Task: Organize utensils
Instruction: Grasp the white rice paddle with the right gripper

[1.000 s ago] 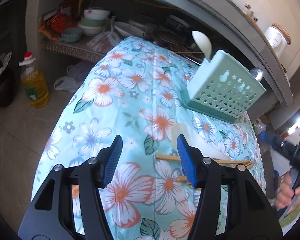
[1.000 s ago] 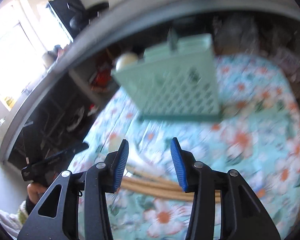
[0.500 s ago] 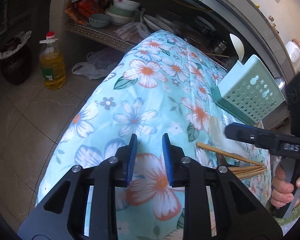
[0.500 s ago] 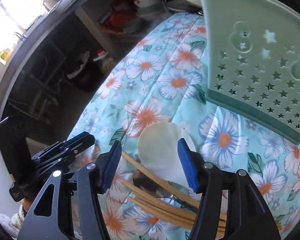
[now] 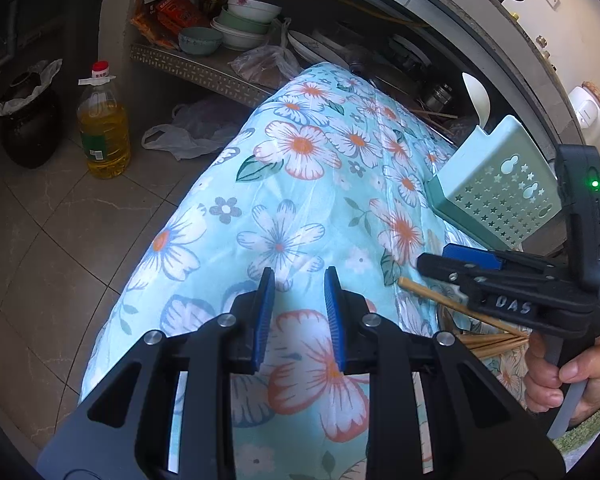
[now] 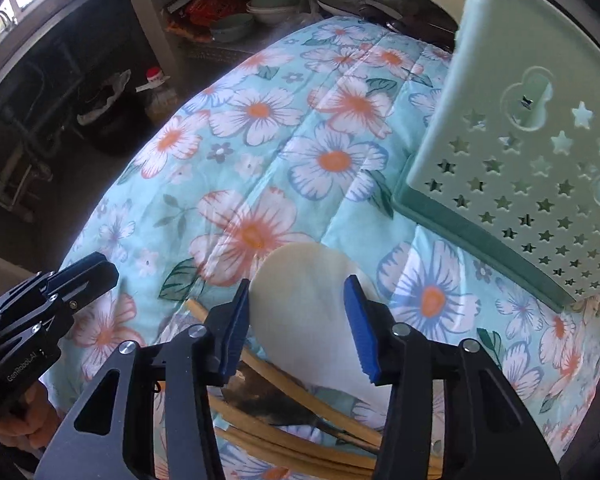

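Note:
A cream flat spoon (image 6: pixel 300 308) lies on the floral tablecloth (image 5: pixel 300 184) beside several wooden chopsticks (image 6: pixel 284 378). My right gripper (image 6: pixel 296 284) points steeply down over the spoon's bowl. Its jaws are closing with the bowl between the pads, which do not press on it. A dark metal utensil (image 6: pixel 268 400) shows under the chopsticks. The green star-cut utensil holder (image 6: pixel 520 168) stands close behind, with a white spoon (image 5: pixel 476 96) upright in it. My left gripper (image 5: pixel 299 276) hovers over bare cloth left of the chopsticks (image 5: pixel 428 294), its jaws a narrow gap with nothing in it.
The cloth-covered table drops off to the tiled floor on the left. There stand an oil bottle (image 5: pixel 104 136) and a dark jar (image 5: pixel 28 128). Stacked bowls (image 5: pixel 248 20) sit on a low shelf behind the table. A hand (image 5: pixel 568 376) holds the right gripper's handle.
My left gripper's jaws have narrowed and it has swung left, away from the chopsticks. The right gripper has dropped over the cream spoon, and its jaws have narrowed around the bowl.

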The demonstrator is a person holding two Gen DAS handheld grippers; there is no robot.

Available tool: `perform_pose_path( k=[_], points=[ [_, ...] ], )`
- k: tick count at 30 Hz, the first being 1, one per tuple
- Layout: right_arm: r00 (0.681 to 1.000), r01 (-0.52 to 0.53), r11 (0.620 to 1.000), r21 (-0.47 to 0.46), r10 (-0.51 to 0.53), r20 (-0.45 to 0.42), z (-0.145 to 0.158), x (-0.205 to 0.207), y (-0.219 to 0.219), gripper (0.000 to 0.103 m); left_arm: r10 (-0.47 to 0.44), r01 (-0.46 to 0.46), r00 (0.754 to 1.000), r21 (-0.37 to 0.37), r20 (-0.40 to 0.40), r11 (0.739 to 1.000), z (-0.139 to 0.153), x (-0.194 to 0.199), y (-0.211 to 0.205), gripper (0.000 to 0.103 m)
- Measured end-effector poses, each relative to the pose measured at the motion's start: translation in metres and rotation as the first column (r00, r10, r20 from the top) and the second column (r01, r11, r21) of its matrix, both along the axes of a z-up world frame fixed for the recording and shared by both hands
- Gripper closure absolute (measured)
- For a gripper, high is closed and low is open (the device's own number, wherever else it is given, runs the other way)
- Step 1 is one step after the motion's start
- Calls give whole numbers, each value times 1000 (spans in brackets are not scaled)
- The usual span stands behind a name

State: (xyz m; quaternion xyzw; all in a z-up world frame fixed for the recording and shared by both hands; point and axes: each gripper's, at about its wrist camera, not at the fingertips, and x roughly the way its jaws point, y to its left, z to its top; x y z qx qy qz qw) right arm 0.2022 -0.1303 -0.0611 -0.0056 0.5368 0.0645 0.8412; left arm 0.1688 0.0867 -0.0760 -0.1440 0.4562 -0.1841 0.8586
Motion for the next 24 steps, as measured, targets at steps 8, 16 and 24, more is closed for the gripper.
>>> perform_pose_path(
  k=[8, 16, 24],
  points=[
    [993, 63, 998, -1, -62, 102, 32, -18, -37, 97, 0, 0, 1000, -4, 30, 1000, 6, -2, -1, 80],
    [964, 116, 988, 102, -137, 228, 67, -45, -76, 99, -166, 169, 986, -188, 33, 968, 17, -12, -21, 80],
    [913, 161, 965, 210, -226, 339, 96, -84, -113, 101, -289, 241, 951, -319, -111, 917, -1, -1, -56, 80]
  ],
)
